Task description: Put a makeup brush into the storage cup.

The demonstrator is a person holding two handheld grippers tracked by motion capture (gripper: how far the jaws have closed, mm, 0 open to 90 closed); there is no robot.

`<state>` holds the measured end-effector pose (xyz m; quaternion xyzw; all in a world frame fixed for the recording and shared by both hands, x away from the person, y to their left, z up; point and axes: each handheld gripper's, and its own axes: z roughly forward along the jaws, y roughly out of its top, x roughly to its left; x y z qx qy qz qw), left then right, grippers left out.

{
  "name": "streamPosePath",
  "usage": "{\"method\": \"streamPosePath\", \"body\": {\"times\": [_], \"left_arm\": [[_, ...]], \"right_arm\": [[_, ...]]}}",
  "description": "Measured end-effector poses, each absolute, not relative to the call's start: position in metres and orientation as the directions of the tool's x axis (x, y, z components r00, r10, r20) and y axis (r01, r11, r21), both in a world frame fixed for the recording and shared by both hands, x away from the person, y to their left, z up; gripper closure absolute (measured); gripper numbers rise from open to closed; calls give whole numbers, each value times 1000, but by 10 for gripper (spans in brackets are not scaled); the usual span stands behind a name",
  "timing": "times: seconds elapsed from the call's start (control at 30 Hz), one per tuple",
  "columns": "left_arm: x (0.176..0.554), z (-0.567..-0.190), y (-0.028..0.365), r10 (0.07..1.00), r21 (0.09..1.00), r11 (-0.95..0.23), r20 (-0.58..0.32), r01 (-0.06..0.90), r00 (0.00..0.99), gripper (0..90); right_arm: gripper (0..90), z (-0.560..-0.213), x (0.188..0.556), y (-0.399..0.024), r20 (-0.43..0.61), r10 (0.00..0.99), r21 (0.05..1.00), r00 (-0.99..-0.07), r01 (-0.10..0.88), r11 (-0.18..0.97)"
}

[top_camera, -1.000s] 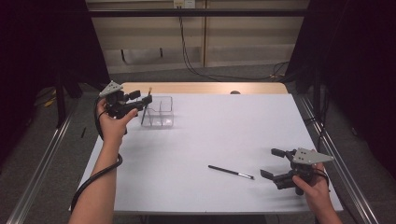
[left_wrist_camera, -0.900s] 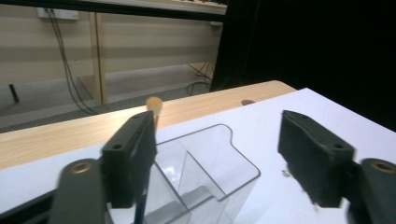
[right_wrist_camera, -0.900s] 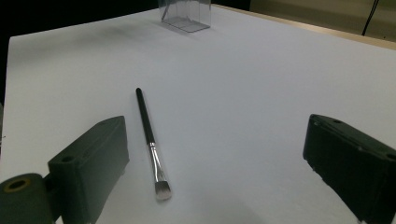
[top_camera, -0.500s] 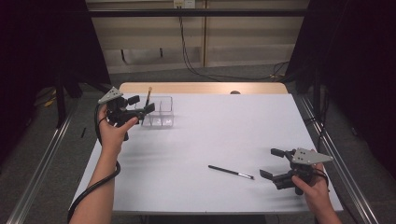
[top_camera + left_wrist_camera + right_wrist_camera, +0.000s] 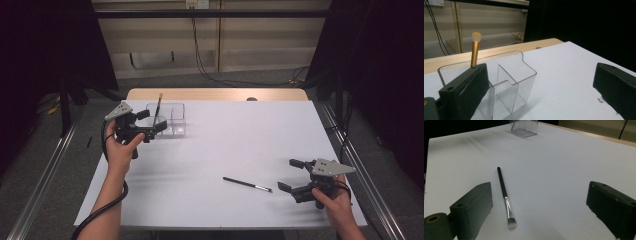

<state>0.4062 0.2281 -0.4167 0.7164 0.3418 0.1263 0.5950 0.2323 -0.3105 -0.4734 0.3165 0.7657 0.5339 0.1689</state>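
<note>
A clear plastic organiser (image 5: 169,120) (image 5: 506,82) with compartments stands at the table's far left. A gold-handled brush (image 5: 158,107) (image 5: 474,49) stands upright in its left compartment, pale tip up. My left gripper (image 5: 152,128) (image 5: 536,92) is open just in front of the organiser, nothing between its jaws. A thin black brush (image 5: 247,184) (image 5: 505,195) lies flat on the white table (image 5: 225,145), bristles toward the right. My right gripper (image 5: 295,176) (image 5: 544,212) is open near the front right edge, just right of that brush and apart from it.
A wooden strip (image 5: 215,94) runs along the table's far edge. Metal rails (image 5: 360,165) flank both sides of the table. Cables (image 5: 200,55) hang on the wall behind. The organiser (image 5: 523,127) appears far off in the right gripper view.
The gold-handled brush was let go and now stands in the organiser. My left gripper has drawn back slightly toward the person. The right gripper has barely moved.
</note>
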Motion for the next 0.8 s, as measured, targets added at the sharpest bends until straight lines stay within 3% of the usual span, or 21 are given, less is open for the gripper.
{"method": "streamPosePath", "body": {"times": [0.8], "left_arm": [[380, -435, 215, 550, 936, -104, -227, 335, 804, 3]], "right_arm": [[62, -474, 232, -311, 76, 665, 924, -743, 303, 233]]}}
